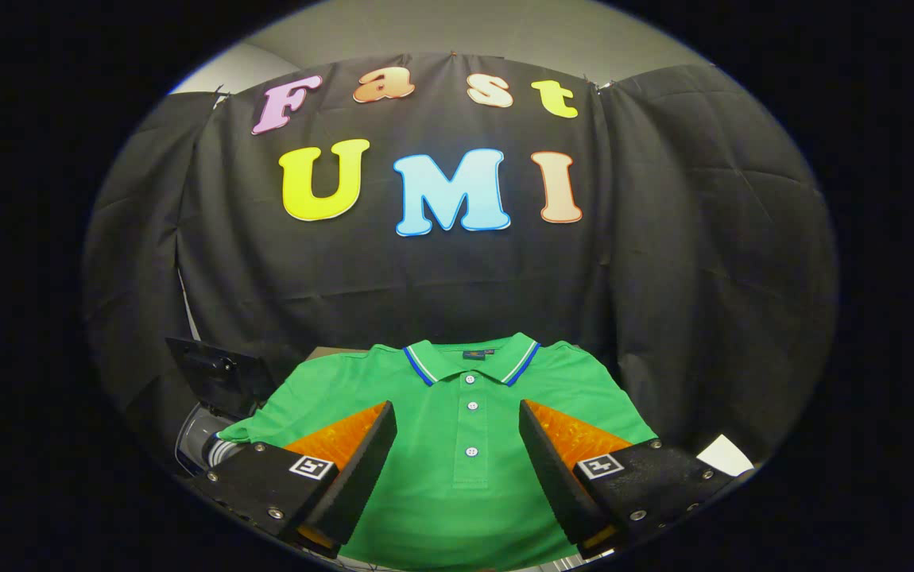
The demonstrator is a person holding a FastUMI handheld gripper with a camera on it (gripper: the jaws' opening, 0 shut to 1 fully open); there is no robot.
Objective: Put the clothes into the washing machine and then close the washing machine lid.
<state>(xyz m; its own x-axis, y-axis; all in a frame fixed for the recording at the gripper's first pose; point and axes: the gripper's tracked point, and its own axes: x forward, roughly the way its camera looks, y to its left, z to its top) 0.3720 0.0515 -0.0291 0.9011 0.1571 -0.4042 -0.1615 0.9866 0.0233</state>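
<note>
A green polo shirt (457, 413) with a blue-and-white striped collar and white buttons lies spread flat, collar away from me. My gripper (457, 417) hovers over the shirt's chest, open, its two fingers wide apart on either side of the button placket. Nothing is held between them. To the left of the shirt stands the washing machine (204, 445), its dark lid (218, 373) raised; the shirt's sleeve lies next to its rim. The drum's inside is hidden.
A white sheet of paper (726, 454) lies to the right of the shirt, beyond the right finger. Black cloth walls stand close behind the shirt and on both sides.
</note>
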